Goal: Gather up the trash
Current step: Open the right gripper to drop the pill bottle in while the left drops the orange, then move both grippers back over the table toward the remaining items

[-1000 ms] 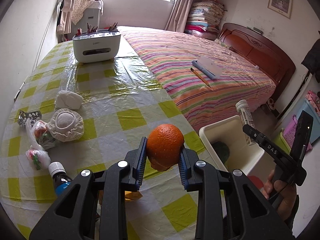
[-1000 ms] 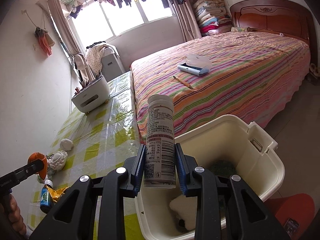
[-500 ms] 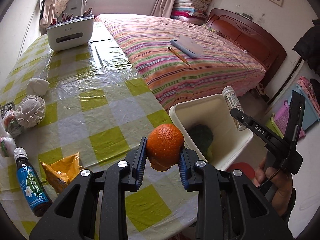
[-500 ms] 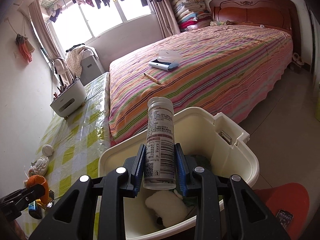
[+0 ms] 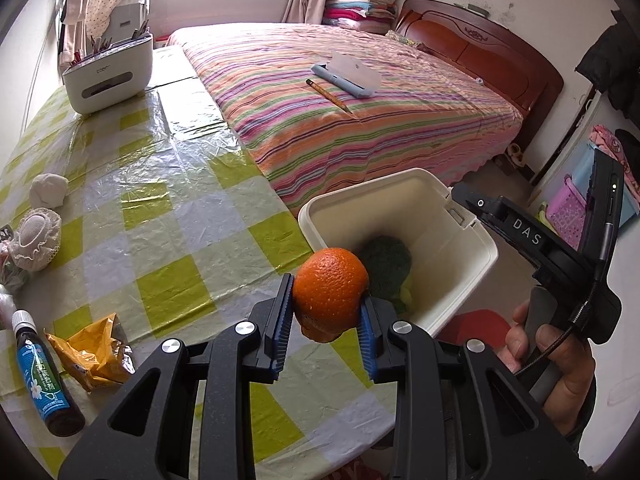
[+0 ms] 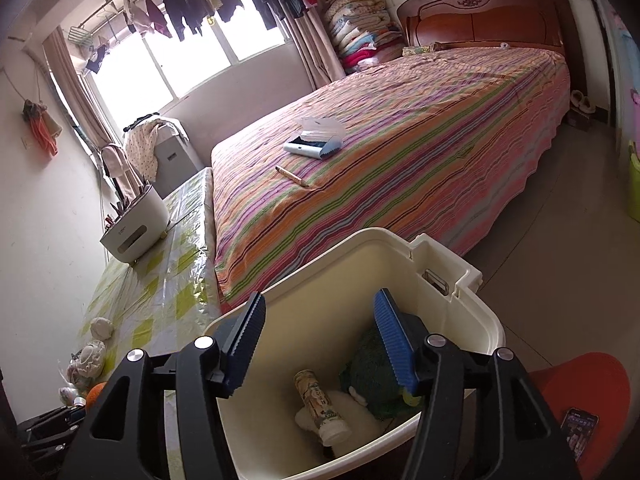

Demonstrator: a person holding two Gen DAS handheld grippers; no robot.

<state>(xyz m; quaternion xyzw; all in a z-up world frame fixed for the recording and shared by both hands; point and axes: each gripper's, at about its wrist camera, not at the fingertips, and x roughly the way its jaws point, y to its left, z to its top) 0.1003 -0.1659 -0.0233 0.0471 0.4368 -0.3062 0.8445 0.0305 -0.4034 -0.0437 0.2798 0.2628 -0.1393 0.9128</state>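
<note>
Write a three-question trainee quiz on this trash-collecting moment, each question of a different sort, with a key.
1. True or false: the left gripper holds the orange between its jaws.
2. Multiple choice: where does the white bottle lie? A) on the bed B) inside the bin C) on the table
3. Fill in: on the table, between the dark bottle and the left gripper, lies a crumpled ___ wrapper.

Key: 1 true. 2 B: the bottle lies in the bin below the right gripper, whose jaws are opening with nothing between them. 3 yellow.
</note>
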